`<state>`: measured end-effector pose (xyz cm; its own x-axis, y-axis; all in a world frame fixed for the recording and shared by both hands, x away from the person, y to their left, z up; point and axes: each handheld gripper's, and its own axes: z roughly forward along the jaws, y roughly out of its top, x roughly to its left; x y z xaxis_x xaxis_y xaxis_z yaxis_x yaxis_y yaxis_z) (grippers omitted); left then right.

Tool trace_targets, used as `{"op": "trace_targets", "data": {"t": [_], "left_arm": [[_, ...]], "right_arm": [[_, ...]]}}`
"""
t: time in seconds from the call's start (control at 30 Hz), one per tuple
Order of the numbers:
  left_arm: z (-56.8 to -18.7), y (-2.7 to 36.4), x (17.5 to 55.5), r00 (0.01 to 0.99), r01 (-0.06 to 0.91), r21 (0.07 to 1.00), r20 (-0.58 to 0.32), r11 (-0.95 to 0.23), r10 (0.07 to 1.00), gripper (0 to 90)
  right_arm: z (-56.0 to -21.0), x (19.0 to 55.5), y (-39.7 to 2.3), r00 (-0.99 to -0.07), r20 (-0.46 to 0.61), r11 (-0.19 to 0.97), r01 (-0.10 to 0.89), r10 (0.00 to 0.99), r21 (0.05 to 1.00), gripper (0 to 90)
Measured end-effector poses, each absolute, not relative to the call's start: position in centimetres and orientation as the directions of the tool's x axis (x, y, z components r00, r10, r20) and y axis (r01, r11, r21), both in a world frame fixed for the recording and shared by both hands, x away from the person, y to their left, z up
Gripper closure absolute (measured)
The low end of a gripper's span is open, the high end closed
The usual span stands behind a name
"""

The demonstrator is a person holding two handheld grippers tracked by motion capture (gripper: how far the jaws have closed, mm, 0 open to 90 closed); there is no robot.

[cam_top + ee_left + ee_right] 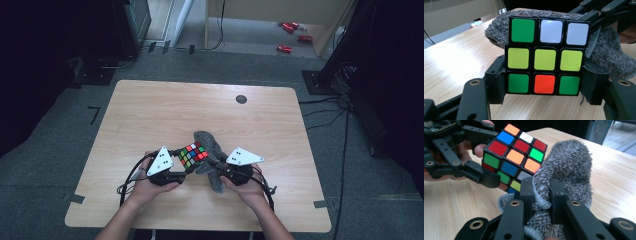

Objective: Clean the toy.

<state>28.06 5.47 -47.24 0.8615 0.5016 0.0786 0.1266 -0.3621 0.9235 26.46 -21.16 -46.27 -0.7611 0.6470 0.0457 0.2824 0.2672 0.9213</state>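
Left tongs [544, 97] clamp the scrambled multicoloured plastic puzzle cube [545, 55] near the counter's [150, 110] front edge; right tongs [541, 195], pinching the grey fuzzy cloth [566, 170], should wipe each face firmly.

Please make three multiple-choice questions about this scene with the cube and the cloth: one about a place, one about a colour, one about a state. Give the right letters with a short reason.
1. Where is the cloth relative to the cube in the high view?
A. left of it
B. right of and behind it
C. far off at the table's far edge

2. In the left gripper view, what colour is the cube's middle row?
A. yellow
B. blue
C. red

3. What do the right tongs do?
A. stand open over bare table
B. grip the cube
C. pinch the cloth

Answers: 1 B, the grey cloth lies against the cube's right and far sides. 2 A, three yellow squares show. 3 C, cloth is bunched between the jaws; the left tongs hold the cube.
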Motion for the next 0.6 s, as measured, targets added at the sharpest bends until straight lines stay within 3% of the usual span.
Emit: {"op": "trace_targets", "data": {"t": [0.33,0.6], "left_arm": [[-47.13,5.61,28.13,0.865,0.137,0.931,0.054,-0.338,0.498,34.6],[-46.98,5.83,28.17,0.871,0.141,0.935,0.040,-0.326,0.490,34.6]], "right_arm": [[-46.32,26.61,-21.51,-0.785,0.042,0.278,0.268,0.618,0.923,77.6],[-46.66,26.22,-20.88,-0.802,-0.025,0.324,0.212,0.597,0.922,77.4]]}}
